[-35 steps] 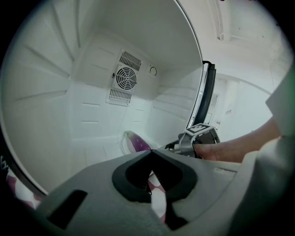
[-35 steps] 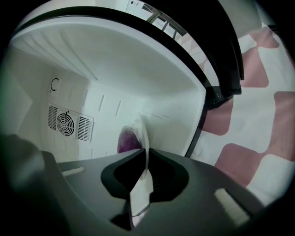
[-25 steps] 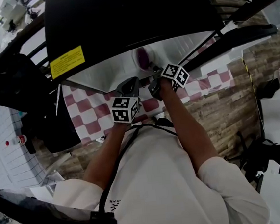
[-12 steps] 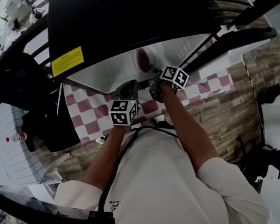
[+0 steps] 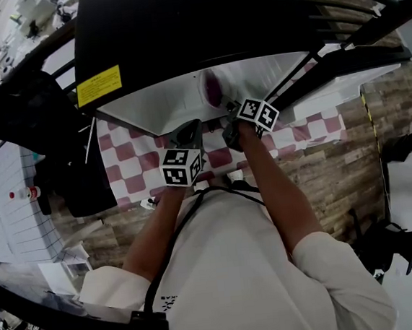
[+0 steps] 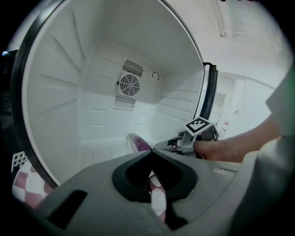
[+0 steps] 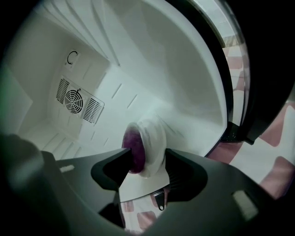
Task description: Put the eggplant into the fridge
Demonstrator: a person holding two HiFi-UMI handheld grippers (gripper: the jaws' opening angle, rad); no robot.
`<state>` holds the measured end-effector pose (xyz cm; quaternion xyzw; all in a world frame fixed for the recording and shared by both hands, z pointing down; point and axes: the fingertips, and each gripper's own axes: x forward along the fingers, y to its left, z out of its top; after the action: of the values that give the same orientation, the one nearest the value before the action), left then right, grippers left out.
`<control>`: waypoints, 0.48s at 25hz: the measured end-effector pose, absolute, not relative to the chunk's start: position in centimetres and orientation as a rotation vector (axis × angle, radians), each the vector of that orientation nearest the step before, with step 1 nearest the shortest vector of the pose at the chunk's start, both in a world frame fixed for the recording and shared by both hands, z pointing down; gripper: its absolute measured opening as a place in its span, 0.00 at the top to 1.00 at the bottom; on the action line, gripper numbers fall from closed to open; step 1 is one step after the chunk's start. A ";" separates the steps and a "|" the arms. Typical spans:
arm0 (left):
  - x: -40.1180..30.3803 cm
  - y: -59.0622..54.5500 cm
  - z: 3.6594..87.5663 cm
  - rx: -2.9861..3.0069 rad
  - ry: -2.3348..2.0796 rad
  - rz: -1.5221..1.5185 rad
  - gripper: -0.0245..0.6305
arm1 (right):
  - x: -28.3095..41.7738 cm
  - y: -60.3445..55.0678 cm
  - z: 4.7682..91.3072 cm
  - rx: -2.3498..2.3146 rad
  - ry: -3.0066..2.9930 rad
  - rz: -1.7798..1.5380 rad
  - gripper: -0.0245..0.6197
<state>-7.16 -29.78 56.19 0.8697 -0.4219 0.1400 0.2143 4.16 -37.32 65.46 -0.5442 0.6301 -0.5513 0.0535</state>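
1. Head view: the purple eggplant in a white foam sleeve is already lying on the white floor of the open black mini fridge. So the main bit looks done to me. What's left is pulling the tools out and, I'd guess, shutting the door. The left tool and right tool both sit at the fridge mouth, above the pink-and-white checked cloth.
2. Left gripper view: the left tool has its jaws closed together with nothing between them. It's just parked at the opening, with the eggplant further in.
3. Right gripper view: the right tool has just been opening its jaws. They stand apart with the eggplant between the tips. It looks let go rather than squeezed, resting on the fridge floor by itself.
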 end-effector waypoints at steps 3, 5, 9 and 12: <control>-7.1 -29.7 56.1 2.404 -1.186 0.393 0.96 | 4.4 -37.4 65.4 -1.653 1.932 -1.676 0.61; -7.1 -29.7 56.1 2.400 -1.196 0.394 0.96 | 4.3 -37.4 65.3 -1.647 1.959 -1.674 0.58; -6.7 -29.6 56.1 2.394 -1.209 0.395 0.96 | 3.9 -37.4 65.1 -1.613 2.056 -1.658 0.48; -6.5 -29.6 56.0 2.390 -1.218 0.399 0.96 | 3.5 -37.4 64.9 -1.613 2.136 -1.638 0.43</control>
<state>-6.45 -29.63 56.04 0.8610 -0.4388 0.1437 0.2133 3.47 -37.41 64.87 -0.5141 0.6807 -0.5219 0.0015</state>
